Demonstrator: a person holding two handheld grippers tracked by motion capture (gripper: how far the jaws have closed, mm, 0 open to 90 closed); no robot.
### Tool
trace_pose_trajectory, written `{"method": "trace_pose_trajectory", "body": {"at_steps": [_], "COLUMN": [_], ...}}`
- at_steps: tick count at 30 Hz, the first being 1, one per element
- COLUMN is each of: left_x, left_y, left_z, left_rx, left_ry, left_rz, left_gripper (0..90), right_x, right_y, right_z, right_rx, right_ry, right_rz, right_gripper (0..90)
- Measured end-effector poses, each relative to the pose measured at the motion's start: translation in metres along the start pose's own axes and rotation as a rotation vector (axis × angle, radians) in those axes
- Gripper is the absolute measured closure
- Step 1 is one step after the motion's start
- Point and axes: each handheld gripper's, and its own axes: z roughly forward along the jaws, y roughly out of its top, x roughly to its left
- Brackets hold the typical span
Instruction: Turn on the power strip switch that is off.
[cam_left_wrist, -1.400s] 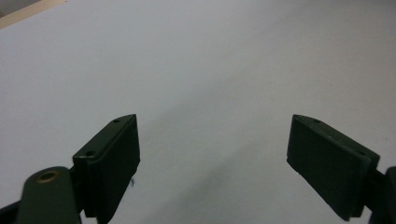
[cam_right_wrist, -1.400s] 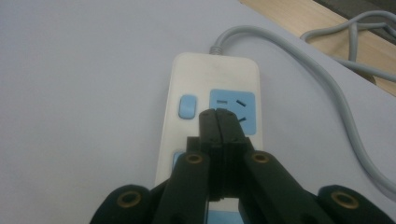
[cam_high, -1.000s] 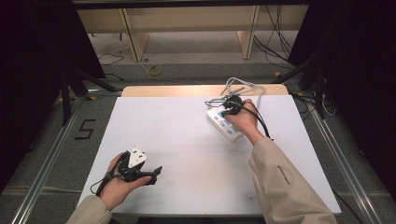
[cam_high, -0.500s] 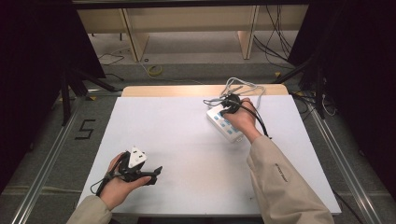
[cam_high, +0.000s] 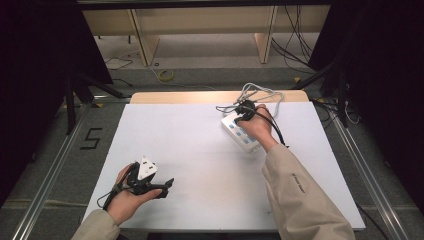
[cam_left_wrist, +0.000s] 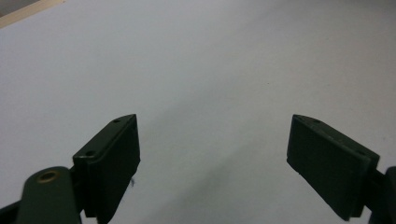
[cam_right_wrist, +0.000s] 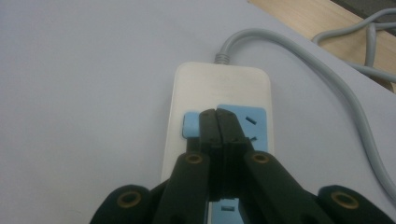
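White plastic and pale blue sockets make up the power strip (cam_right_wrist: 219, 126), which lies on the table (cam_high: 200, 150) near its far right edge, its grey cord (cam_right_wrist: 317, 70) trailing off beyond. The right tongs (cam_right_wrist: 217, 114), pressed together on nothing, rest their tips on it by a blue button (cam_right_wrist: 190, 125). The left tongs (cam_left_wrist: 212, 154) are spread wide over bare table at the near left.
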Motion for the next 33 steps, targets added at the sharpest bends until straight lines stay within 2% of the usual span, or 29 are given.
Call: {"method": "trace_pose_trajectory", "body": {"at_steps": [27, 33], "left_x": [0.000, 0.000], "left_y": [0.000, 0.000], "left_z": [0.000, 0.000], "left_rx": [0.000, -0.001], "left_ry": [0.000, -0.002], "left_rz": [0.001, 0.001], "left_gripper": [16.9, 16.9], "right_x": [0.006, 0.009], "right_y": [0.013, 0.014], "right_z": [0.010, 0.015], "right_rx": [0.041, 0.052], "right_ry": [0.011, 0.018], "right_rz": [-0.011, -0.001], "right_gripper": [90.0, 90.0]}}
